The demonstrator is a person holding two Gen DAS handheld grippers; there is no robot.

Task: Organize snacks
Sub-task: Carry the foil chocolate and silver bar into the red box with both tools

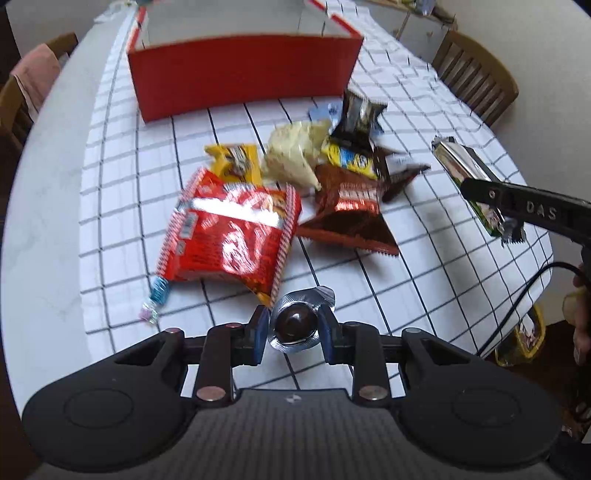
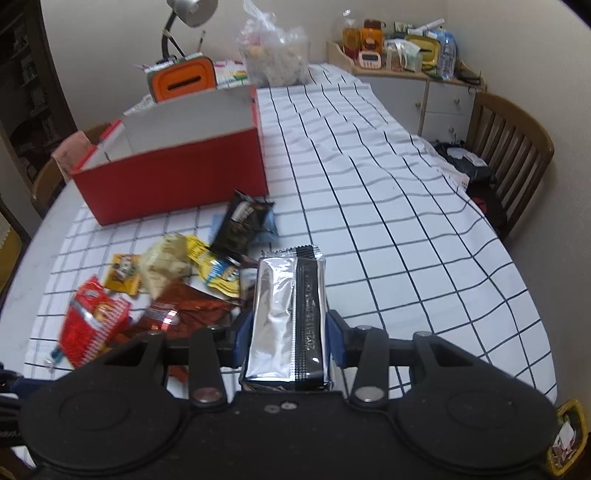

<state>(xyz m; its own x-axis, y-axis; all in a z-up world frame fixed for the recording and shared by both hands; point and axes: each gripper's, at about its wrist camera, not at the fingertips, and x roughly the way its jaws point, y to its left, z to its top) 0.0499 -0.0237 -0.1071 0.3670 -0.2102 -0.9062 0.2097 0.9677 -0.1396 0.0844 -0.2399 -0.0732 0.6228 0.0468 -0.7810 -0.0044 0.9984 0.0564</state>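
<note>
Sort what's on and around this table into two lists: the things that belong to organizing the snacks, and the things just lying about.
Job:
- red box
- round foil-wrapped chocolate, held in left gripper
- silver snack bar, held in right gripper
- red snack bag
- brown snack bag
- yellow packet

Lying about:
- desk lamp
- orange holder
- clear plastic bag
- wooden chair

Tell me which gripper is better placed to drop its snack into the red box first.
Probably left. The left gripper, holding the foil-cupped chocolate, squarely faces the red box; from the right gripper, gripping the silver packet, it sits off left.
</note>
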